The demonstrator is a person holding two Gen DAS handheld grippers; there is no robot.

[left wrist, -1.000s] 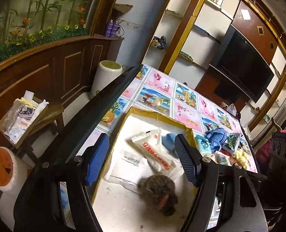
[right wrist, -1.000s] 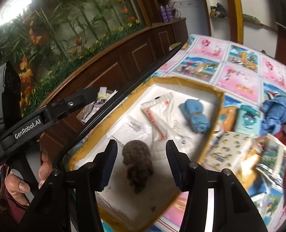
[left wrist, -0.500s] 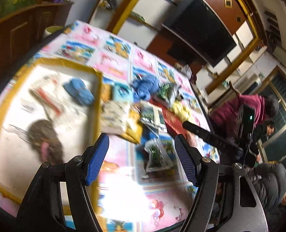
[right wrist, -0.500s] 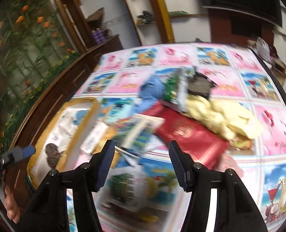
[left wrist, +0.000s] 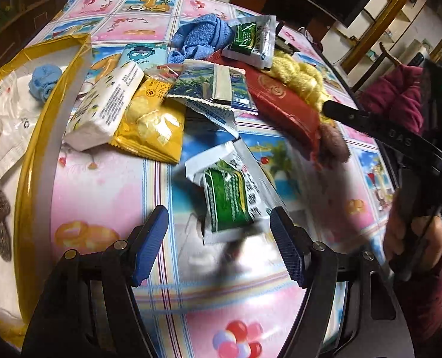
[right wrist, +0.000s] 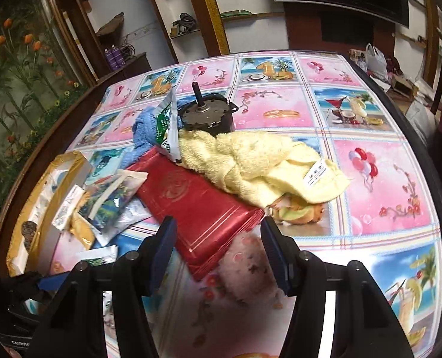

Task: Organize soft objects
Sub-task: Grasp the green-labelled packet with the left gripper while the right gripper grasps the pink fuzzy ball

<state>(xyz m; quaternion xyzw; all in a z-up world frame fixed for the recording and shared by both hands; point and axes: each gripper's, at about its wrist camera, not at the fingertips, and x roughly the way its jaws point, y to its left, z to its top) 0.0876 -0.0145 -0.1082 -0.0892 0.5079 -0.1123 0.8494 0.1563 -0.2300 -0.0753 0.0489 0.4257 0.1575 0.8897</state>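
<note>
Both tongs apart, nothing held. Left tongs (left wrist: pixel 219 240) right over green packet (left wrist: pixel 231 201) on tabletop (left wrist: pixel 101 185), long side pointing away. Right tongs (right wrist: pixel 218 253) near red pack (right wrist: pixel 197 205), beside yellow towel (right wrist: pixel 250 161).

On the desk (left wrist: pixel 101 185): two green sachets, one near (left wrist: pixel 231 200) and one far (left wrist: pixel 249 40); two blue cloths, one (left wrist: pixel 203 35) in the pile, one (left wrist: pixel 44 80) in the left tray (left wrist: pixel 35 149); one yellow towel (right wrist: pixel 259 161); one red packet (right wrist: pixel 203 205); one tissue pack (left wrist: pixel 104 107); one yellow snack bag (left wrist: pixel 152 128).
</note>
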